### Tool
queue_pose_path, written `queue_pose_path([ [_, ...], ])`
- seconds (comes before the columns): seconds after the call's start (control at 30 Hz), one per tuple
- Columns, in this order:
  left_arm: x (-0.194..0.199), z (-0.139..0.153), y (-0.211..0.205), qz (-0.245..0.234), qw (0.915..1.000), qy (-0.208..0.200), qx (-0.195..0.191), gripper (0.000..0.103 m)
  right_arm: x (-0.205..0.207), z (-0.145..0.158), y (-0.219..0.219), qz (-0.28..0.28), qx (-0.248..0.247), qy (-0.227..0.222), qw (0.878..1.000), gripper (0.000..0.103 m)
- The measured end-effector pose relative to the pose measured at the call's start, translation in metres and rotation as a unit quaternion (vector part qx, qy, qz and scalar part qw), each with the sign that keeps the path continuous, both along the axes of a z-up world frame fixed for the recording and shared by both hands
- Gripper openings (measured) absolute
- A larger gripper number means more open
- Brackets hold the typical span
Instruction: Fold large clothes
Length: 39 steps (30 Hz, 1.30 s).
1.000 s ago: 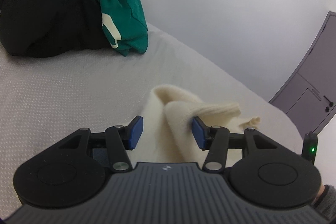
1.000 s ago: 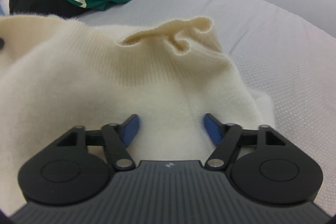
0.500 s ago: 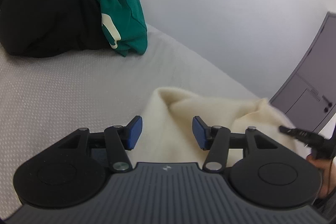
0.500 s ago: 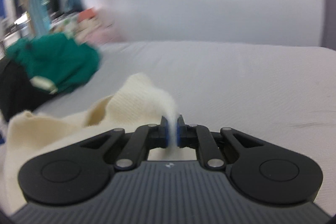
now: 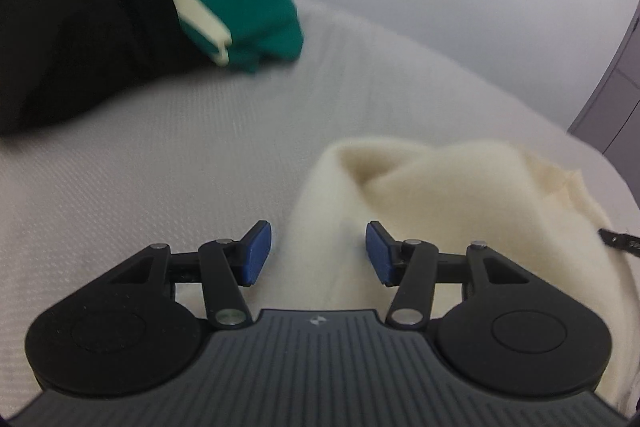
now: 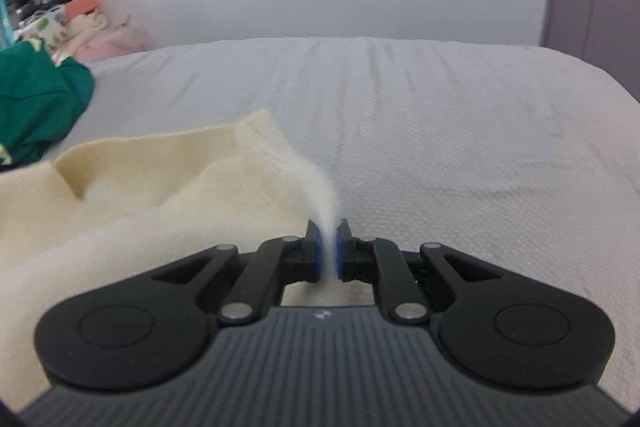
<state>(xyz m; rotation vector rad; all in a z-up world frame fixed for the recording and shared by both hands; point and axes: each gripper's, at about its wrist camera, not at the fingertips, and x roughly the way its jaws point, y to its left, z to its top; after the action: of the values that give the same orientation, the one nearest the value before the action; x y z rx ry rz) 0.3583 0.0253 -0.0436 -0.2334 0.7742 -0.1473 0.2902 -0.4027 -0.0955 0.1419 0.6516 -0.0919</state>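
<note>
On the bed, right gripper pinches the sweater edge, left gripper gapes around it; still bunched, folding's barely started.

Here's the cream knit sweater, soft and fuzzy, lying rumpled on the bed. One ribbed edge is drawn up into a narrow peak, pinched tight at its tip, and the fabric slopes away from it in loose folds. On the other side the cloth is heaped in a thick rounded bunch on the mattress.
</note>
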Motion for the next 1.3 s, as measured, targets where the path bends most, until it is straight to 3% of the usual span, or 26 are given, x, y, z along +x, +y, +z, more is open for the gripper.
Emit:
queue_pose_path([
  [0.13, -0.001, -0.005, 0.004, 0.002, 0.9998, -0.008, -0.017, 0.019, 0.0, 0.002, -0.003, 0.006, 0.016, -0.002, 1.0, 0.01],
  [0.2, -0.007, 0.001, 0.01, 0.017, 0.999, -0.02, -0.037, 0.014, -0.001, 0.003, -0.007, 0.005, 0.031, -0.01, 0.999, 0.01],
  [0.43, -0.043, 0.043, 0.055, 0.056, 0.982, -0.085, -0.159, 0.009, -0.023, 0.029, -0.012, 0.01, 0.072, -0.079, 0.994, 0.01],
  [0.57, -0.054, 0.048, 0.069, 0.068, 0.9746, -0.103, -0.187, 0.008, -0.028, 0.036, -0.02, 0.01, 0.089, -0.096, 0.991, 0.01],
  [0.63, -0.053, 0.044, 0.073, 0.078, 0.9733, -0.094, -0.194, 0.008, -0.023, 0.032, -0.021, 0.005, 0.089, -0.084, 0.993, 0.01],
  [0.9, -0.013, 0.003, 0.066, 0.105, 0.9864, -0.032, -0.123, 0.009, 0.012, -0.016, -0.019, -0.009, 0.064, 0.007, 0.998, 0.01],
  [0.97, -0.002, -0.009, 0.066, 0.103, 0.987, -0.016, -0.122, 0.009, 0.02, -0.026, -0.017, -0.009, 0.066, 0.024, 0.997, 0.01],
  [1.3, 0.005, -0.015, 0.054, 0.083, 0.9942, -0.01, -0.068, 0.011, 0.034, -0.037, -0.009, -0.003, 0.069, 0.034, 0.997, 0.011],
])
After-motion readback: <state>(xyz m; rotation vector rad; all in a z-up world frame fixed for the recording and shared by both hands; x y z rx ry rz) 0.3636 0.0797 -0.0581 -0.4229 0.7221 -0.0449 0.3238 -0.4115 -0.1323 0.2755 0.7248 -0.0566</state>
